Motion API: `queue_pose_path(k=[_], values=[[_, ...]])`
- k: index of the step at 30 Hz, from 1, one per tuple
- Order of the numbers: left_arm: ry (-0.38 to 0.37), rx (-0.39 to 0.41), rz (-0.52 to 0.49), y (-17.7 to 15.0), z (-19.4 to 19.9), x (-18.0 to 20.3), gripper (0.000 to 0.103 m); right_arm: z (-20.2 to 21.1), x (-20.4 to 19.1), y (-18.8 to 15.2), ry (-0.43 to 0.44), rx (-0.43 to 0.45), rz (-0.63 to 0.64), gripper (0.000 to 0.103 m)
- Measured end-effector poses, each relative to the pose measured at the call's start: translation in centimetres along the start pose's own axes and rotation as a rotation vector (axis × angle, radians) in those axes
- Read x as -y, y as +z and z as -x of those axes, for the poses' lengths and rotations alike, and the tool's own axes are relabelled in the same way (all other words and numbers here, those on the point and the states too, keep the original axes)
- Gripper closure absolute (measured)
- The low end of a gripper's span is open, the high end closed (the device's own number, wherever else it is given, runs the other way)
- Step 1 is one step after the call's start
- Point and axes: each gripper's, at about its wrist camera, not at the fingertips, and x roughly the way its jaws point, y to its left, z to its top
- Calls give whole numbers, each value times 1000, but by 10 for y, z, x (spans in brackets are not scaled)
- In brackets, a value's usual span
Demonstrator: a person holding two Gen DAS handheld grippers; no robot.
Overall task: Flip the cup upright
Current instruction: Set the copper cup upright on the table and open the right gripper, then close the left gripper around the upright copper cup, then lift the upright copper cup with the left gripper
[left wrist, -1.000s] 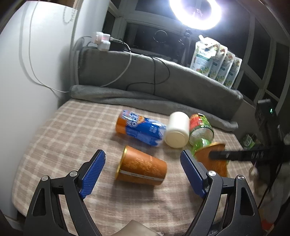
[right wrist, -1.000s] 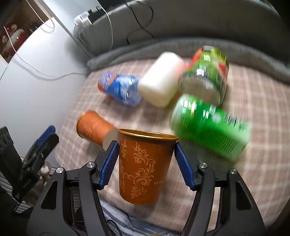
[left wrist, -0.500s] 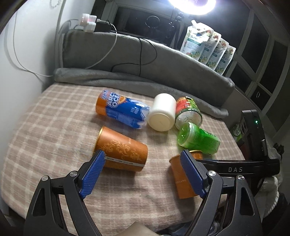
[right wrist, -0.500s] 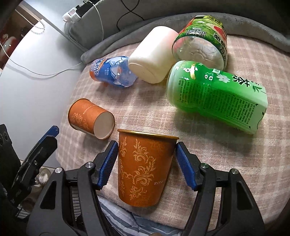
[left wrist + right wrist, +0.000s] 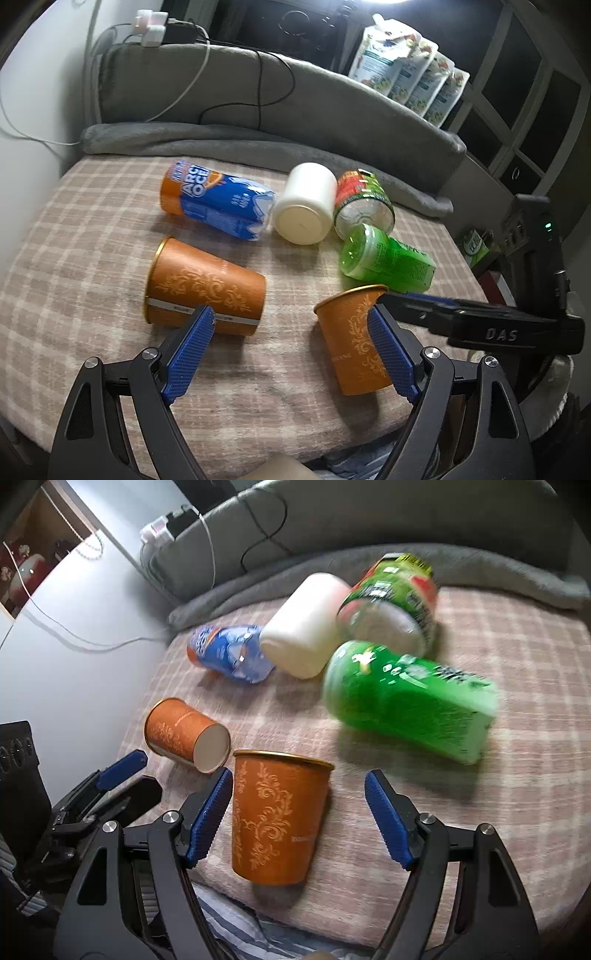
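Now, upright cup: orange paper cup with gold filigree [image 5: 279, 816] stands mouth-up on the plaid blanket [image 5: 517, 738], near its front edge.
Right gripper [image 5: 299, 819]: spread, released; left pad touching or just beside the wall.
Left gripper [image 5: 291, 356]: spread, empty.
Handling: probably light, thin-walled, crushable; grip mid-wall, gently.
Contents: interior not visible.
Second orange cup [image 5: 203, 286]: on its side.
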Motion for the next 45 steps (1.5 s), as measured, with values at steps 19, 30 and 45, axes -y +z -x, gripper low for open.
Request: queue_pose_path(k=[19,30,45], values=[[-208,-223,63,1,-43,19,18,55,60,-20,-79,125,-146,26],[-257,-324,131,8,-80,19,20,59,74,-26,-86,138,-180,26],[-265,-393,166,9,-101,14,36,57,91,-28,-102,144,-230,26]])
